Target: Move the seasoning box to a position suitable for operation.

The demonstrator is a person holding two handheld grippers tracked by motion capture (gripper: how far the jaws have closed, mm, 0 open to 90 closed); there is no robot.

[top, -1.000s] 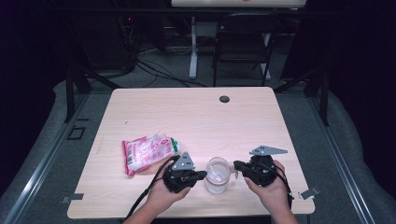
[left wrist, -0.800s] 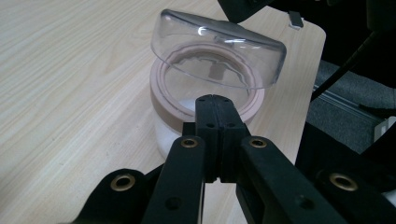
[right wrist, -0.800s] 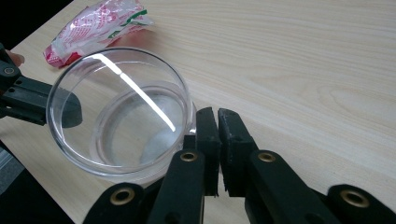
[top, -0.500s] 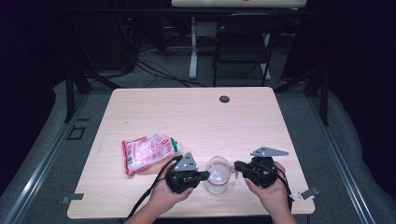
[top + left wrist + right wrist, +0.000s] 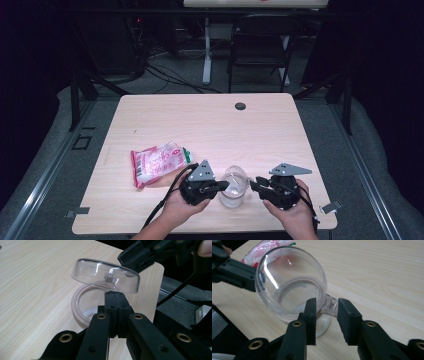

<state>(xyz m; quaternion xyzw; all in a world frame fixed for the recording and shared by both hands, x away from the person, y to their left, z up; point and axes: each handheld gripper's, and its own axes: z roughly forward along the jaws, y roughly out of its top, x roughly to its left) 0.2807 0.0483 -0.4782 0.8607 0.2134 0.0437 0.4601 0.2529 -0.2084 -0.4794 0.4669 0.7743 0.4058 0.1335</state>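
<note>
A clear jar (image 5: 234, 189) stands near the table's front edge between my two grippers. Its domed clear lid (image 5: 105, 275) is tilted up over the beige rim ring (image 5: 78, 305). My left gripper (image 5: 115, 293) is shut on the lid's near edge, and it reaches in from the left in the right gripper view (image 5: 258, 277). My right gripper (image 5: 326, 304) has just been opening; a clear tab on the lid (image 5: 330, 306) lies between its parted pads. From above, the left gripper (image 5: 225, 185) and the right gripper (image 5: 252, 184) flank the jar.
A pink and white snack packet (image 5: 157, 162) lies left of the jar. A dark grommet (image 5: 240, 106) sits near the far edge of the wooden table (image 5: 200, 130). A folding chair (image 5: 260, 45) and cables stand beyond it.
Both hands stay in place beside the jar. The right gripper's jaws look slightly wider apart at the jar's side than a second ago.
</note>
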